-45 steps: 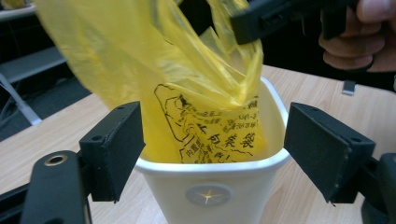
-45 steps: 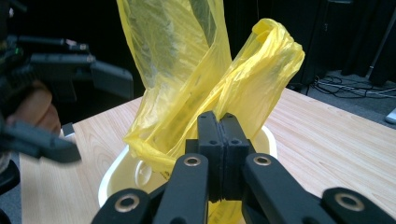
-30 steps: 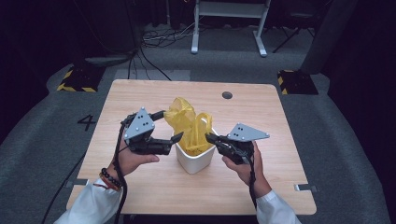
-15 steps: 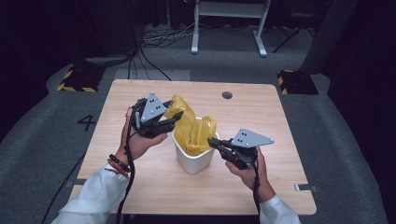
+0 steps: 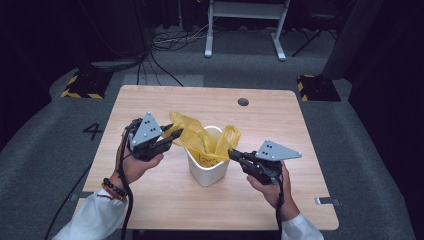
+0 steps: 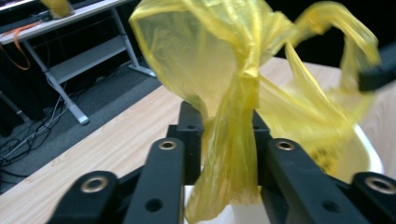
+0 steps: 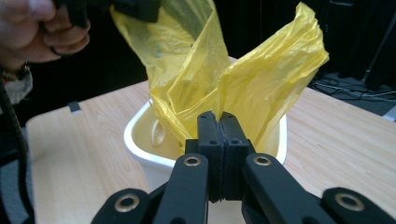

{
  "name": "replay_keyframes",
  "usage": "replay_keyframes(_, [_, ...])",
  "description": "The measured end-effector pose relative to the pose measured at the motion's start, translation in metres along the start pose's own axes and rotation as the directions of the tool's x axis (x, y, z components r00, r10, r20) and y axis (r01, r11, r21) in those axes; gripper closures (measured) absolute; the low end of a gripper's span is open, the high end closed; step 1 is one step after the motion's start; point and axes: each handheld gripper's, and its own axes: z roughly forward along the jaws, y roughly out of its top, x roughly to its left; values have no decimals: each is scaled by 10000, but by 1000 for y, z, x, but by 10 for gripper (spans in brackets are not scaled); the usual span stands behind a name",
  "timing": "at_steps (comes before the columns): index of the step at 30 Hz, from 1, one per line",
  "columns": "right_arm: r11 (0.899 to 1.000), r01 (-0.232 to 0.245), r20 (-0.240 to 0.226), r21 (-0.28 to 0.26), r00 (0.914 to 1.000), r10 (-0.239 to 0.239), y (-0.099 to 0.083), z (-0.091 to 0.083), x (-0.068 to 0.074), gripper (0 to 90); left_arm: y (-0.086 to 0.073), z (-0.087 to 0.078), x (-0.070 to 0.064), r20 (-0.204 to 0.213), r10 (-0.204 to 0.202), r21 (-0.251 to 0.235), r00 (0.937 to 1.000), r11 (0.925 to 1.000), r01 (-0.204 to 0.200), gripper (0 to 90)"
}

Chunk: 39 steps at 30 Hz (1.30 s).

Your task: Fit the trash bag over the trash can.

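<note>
Hands come in from the bottom of the high view, each wrapped around a black two-jaw gripper with a grey three-cornered plate on top. At the left, the left hand (image 5: 134,162) is raised above the table, wrist cocked, a bead bracelet (image 5: 114,187) and a white sleeve (image 5: 92,220) behind it. The left gripper (image 5: 172,136) points right, toward the middle. Its jaws are clamped on a bunched edge of the yellow bag (image 5: 200,137); in the left gripper view the gathered plastic (image 6: 233,140) runs down between the two jaws and balloons above them.

In the middle stands a white bin (image 5: 207,172) on the table, with the bag hanging partly inside it and rising out of its mouth. The bag's left flap stretches toward the left gripper; its right flap stands at the bin's right rim.

At the right, the right hand (image 5: 267,182) sits lower, close over the table, forearm angled in from the bottom edge. The right gripper (image 5: 232,154) points left, at the bin's right rim. In the right gripper view its jaws are pressed together, pinching the bag's lower right edge (image 7: 261,88) just above the bin (image 7: 140,140).

Light wood forms the table (image 5: 150,105), which has a small round hole (image 5: 243,102) near its far edge. Grey carpet (image 5: 50,150) surrounds it, marked with a 4 (image 5: 93,131) at the left. Beyond lie cables (image 5: 170,42), a white frame (image 5: 245,20) and two black-and-yellow striped blocks (image 5: 80,85); the room behind is dark
</note>
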Motion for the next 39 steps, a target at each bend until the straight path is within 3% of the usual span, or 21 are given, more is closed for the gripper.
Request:
replay_keyframes(2, [9996, -284, -198, -43, 9994, 284, -3, -3, -1, 900, -7, -4, -2, 279, -205, 18, 9994, 9998, 205, 803])
replay_keyframes(7, [9994, -356, -23, -34, 9994, 356, -15, -6, 2, 900, -30, -4, -6, 831, -797, 411, 9933, 9962, 765, 810])
replay_keyframes(12, [9986, -505, 5, -156, 9987, 505, -21, -13, 3, 900, -46, -4, -11, 1190, -1054, 475, 9873, 9938, 1004, 825])
replay_keyframes(16, [9974, -640, -161, -327, 9979, 635, -26, -17, 7, 900, -56, -3, -14, 1294, -1150, 645, 9849, 9921, 1073, 827])
replay_keyframes(21, [9898, -1412, -623, -212, 9882, 1396, -41, -17, 3, 900, -68, 4, -12, 1439, -1527, 1122, 9777, 9842, 1372, 823])
replay_keyframes(23, [9894, -1443, -636, -147, 9877, 1431, -45, -17, 2, 900, -71, 6, -9, 1523, -1693, 1228, 9737, 9808, 1513, 809])
replay_keyframes(26, [9919, -1267, -462, -26, 9909, 1265, -49, -14, 3, 900, -76, 13, -7, 1428, -1742, 1378, 9743, 9783, 1547, 790])
replay_keyframes(31, [9898, -1419, -276, 150, 9894, 1423, -58, -9, -2, 900, -85, 22, -8, 1224, -1953, 1662, 9731, 9706, 1739, 724])
replay_keyframes(36, [9894, -1447, -67, 96, 9894, 1447, -61, -12, -4, 896, -88, 24, -12, 1154, -1784, 1638, 9772, 9737, 1585, 710])
replay_keyframes(37, [9892, -1461, 28, 94, 9893, 1460, -61, -12, -4, 876, -87, 25, -15, 1133, -1692, 1677, 9790, 9745, 1490, 729])
replay_keyframes(39, [9928, -1195, 496, 38, 9916, 1192, -59, -17, 0, 696, -87, 27, -18, 1103, -1489, 1722, 9827, 9766, 1287, 754])
